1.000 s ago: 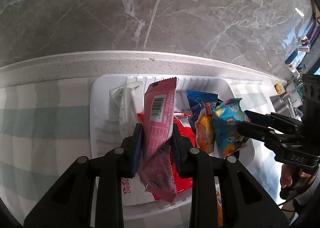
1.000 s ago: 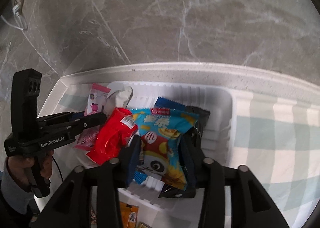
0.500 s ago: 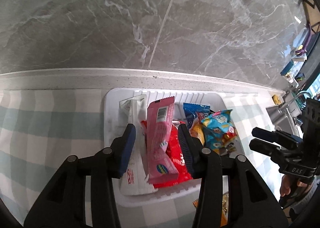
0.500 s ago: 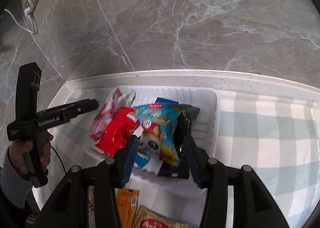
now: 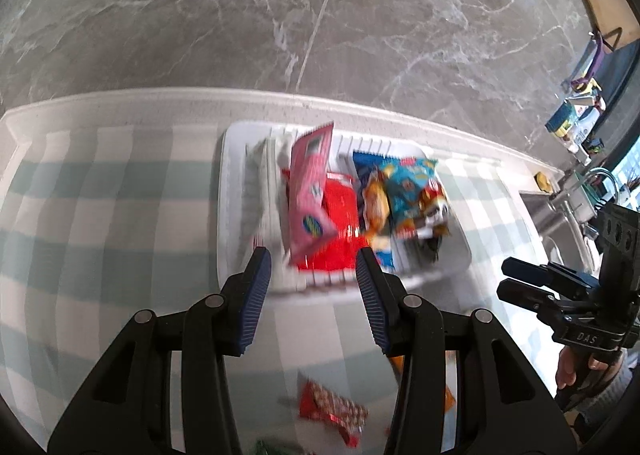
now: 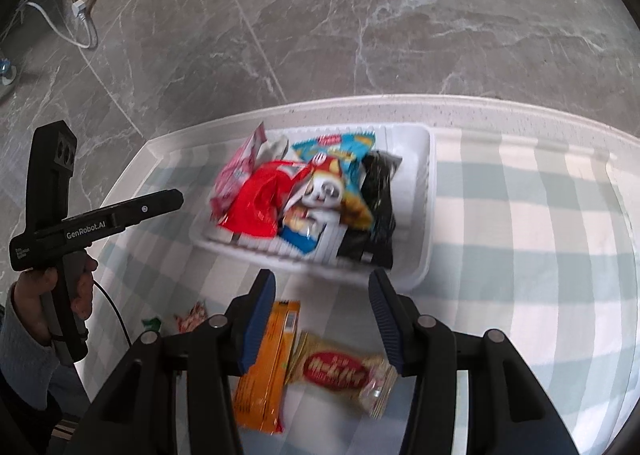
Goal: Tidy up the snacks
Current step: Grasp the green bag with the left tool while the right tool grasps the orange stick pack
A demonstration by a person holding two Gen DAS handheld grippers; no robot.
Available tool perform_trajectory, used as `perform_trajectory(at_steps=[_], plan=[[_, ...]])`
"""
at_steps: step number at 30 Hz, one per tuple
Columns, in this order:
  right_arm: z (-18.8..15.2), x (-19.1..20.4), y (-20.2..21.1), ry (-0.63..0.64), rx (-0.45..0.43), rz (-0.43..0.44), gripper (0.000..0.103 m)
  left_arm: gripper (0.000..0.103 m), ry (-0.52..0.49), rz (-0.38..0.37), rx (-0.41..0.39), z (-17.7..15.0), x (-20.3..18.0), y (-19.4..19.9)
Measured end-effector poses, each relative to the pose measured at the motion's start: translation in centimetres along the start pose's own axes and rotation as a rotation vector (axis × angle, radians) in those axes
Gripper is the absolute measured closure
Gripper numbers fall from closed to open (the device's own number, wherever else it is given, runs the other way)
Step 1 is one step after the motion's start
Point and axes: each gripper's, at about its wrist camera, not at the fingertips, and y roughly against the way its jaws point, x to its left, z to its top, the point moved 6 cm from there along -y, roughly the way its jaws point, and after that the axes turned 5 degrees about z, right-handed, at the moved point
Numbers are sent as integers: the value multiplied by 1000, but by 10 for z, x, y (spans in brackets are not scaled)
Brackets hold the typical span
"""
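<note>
Left wrist view: white ribbed plastic tray on the green-and-white checked tabletop, holding a pink snack packet, red packet and blue cartoon packet. Left gripper fingers spread, nothing between them. Right gripper fingers likewise spread and empty, above an orange packet and beige wafer bar lying outside the tray.

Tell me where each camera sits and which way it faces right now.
Left wrist: on the left hand-held gripper, angled down at the white tray of snacks; its open fingers show, plus the right hand-held gripper at the picture's right.
Right wrist: on the right hand-held gripper, angled down at the tray; its open fingers show, and the left one in a hand.
Shared: tray, checked cloth, marble wall.
</note>
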Motion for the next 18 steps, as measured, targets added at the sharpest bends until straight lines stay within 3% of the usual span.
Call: perform_trajectory(at_steps=[18], plan=[[-63,44,12,48,57,29,51,61,34,10,62,-100,14,46]])
